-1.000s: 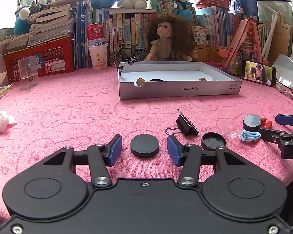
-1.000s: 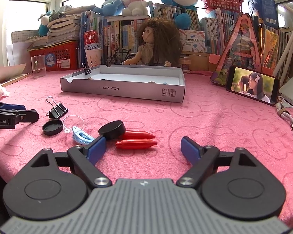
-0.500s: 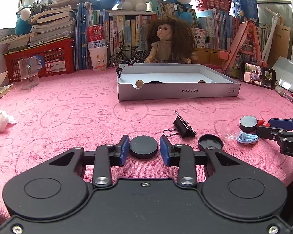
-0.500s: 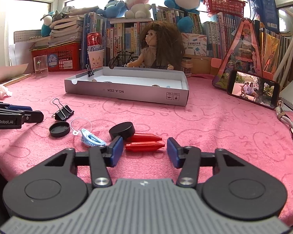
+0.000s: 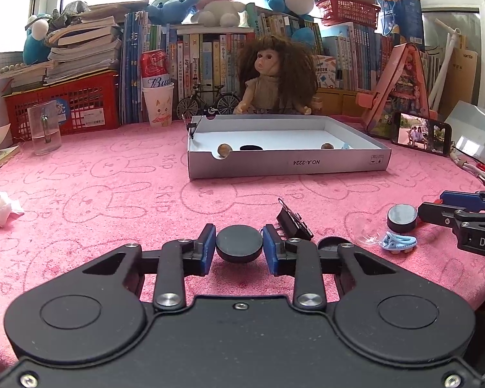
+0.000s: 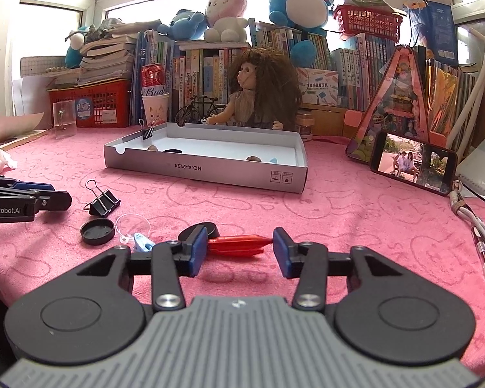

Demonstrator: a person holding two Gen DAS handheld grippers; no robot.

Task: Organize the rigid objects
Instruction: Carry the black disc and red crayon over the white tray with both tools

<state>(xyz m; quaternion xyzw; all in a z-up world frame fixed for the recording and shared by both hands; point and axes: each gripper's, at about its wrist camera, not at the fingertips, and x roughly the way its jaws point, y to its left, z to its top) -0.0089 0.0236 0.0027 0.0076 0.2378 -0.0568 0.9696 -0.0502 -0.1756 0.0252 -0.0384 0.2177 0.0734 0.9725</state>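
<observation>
In the left wrist view my left gripper [image 5: 239,251] is shut on a flat black round disc [image 5: 239,242], with a blue pad against each side. My right gripper [image 6: 240,251] is shut lengthwise on a red pointed clip [image 6: 239,244] lying on the pink cloth. Its tip meets the right pad. A black puck [image 6: 207,229] sits just behind the left finger. Between the two grippers lie a black binder clip [image 6: 103,203], a black lid [image 6: 97,231], a clear ring [image 6: 133,224] and a small blue piece [image 5: 398,242]. The grey cardboard box [image 5: 287,163] stands beyond.
The box holds two beads, a dark disc and a binder clip on its rim. A phone [image 6: 414,165] leans at the right, with pens and cables [image 6: 481,242] near the table edge. A glass [image 5: 44,127] and a crumpled tissue [image 5: 0,208] lie left. A doll and books line the back.
Both pairs of jaws have closed in: the left onto the black disc, the right from wide apart onto the red clip. Neither hand has shifted much.
</observation>
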